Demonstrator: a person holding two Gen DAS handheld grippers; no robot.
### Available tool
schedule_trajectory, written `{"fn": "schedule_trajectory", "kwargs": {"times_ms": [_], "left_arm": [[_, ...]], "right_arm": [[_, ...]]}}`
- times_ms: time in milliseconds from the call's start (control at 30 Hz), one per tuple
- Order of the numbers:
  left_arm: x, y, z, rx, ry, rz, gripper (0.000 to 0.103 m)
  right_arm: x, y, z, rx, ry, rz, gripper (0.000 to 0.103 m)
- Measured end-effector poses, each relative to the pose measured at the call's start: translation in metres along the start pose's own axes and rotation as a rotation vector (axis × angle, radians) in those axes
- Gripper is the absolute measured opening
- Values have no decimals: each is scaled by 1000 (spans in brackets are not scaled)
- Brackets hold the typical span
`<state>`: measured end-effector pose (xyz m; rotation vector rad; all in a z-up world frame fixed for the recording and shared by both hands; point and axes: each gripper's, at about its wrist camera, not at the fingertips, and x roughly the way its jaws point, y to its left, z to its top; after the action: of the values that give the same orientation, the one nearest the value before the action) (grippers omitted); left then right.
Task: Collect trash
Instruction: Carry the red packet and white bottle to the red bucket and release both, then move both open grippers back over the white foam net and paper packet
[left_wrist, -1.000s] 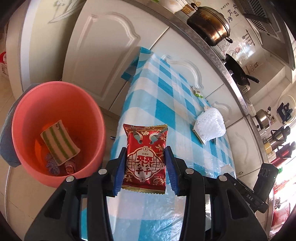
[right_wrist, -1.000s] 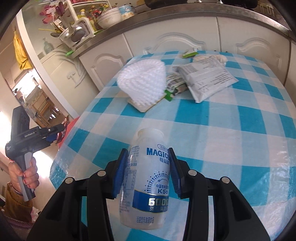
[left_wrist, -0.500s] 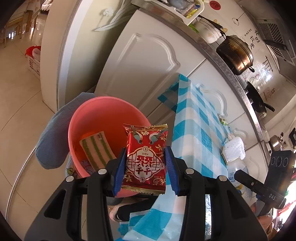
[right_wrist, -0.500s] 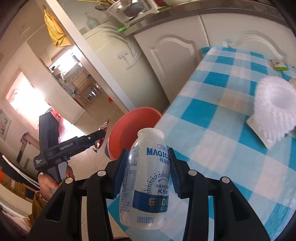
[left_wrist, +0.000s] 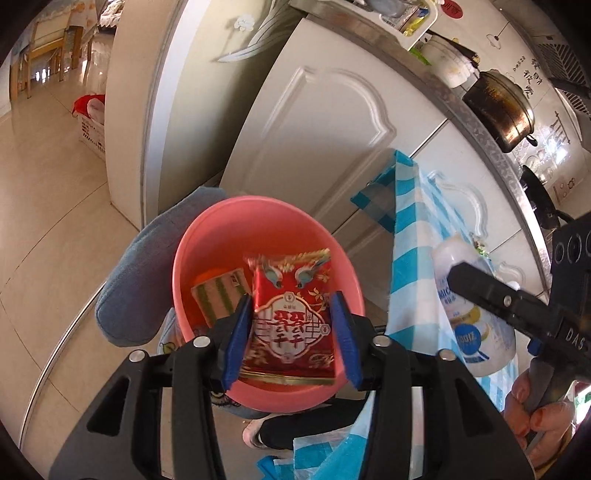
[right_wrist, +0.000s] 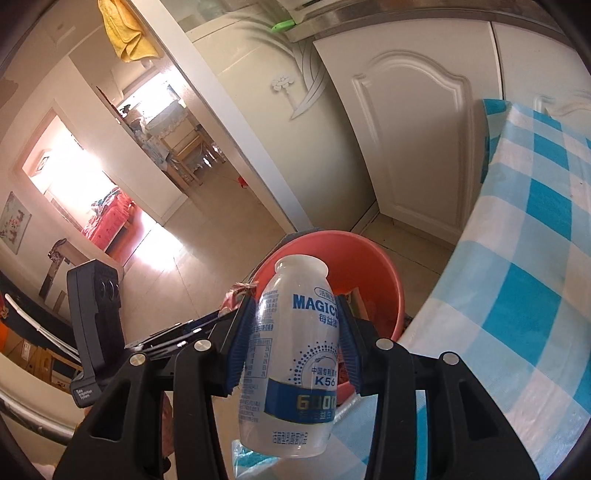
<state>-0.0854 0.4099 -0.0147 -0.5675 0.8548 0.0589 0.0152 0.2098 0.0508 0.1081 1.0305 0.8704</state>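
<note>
Two bits of trash are on their way to the pink bucket (left_wrist: 207, 236) on the floor, one per hand.

Left wrist view first: the left tongs (left_wrist: 291, 341) are opening right now, with the red snack packet (left_wrist: 291, 317) between the blue pads but looking loose and a bit blurred, so I'd say it's dropping or about to. It sits right over the bucket mouth, above a striped green packet (left_wrist: 218, 295) already inside. Good way to do this step, in my opinion: stay centred over the bucket and let the jaws spread fully so the crinkly packet doesn't snag on a pad and flop over the rim. The right tongs (left_wrist: 491, 295) show at the edge with the bottle, next to the blue checked cloth (left_wrist: 410, 221) on the worktop.

Right wrist view: the right tongs (right_wrist: 293, 347) have the white drink bottle (right_wrist: 295, 354) upright between their pads, jaws just starting to ease apart, and it looks gripped round its middle. The bucket is beyond and below the bottle, near the worktop's edge, so I'd carry it further over the opening before releasing. The left tongs poke in from the left, red packet corner visible.
</note>
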Motion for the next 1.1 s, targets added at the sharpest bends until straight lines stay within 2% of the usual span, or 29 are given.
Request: {"fn": "schedule_trajectory", "kwargs": {"times_ms": [67,100,133,233,367,533,800,1000,1100], "left_arm": [[4,2,-1,2,-18,38,85],[4,4,-2,1,-31,53,87],[6,6,-3,-4,-27,58,88],[11,11,-6,-20,6,91,91],[4,12,-10,11,-25,136,93],[-6,8,-12,38,-49,149,96],[-23,-7,-16,56,-100,90,99],[-32,-29,-18,78,-123,101,99],[-37,-43,-18,91,-140,81,99]], "right_arm": [[7,2,2,-4,-8,-18,62],[8,3,3,-12,-18,-40,73],[7,3,1,-16,-29,-55,79],[-2,1,-4,-26,-53,-78,80],[-22,-5,-11,-15,-99,-103,85],[-54,-20,-24,16,-183,-139,88],[-95,-34,-57,30,-297,-170,89],[-113,-44,-79,31,-343,-183,90],[-120,-51,-85,56,-355,-173,90]]}}
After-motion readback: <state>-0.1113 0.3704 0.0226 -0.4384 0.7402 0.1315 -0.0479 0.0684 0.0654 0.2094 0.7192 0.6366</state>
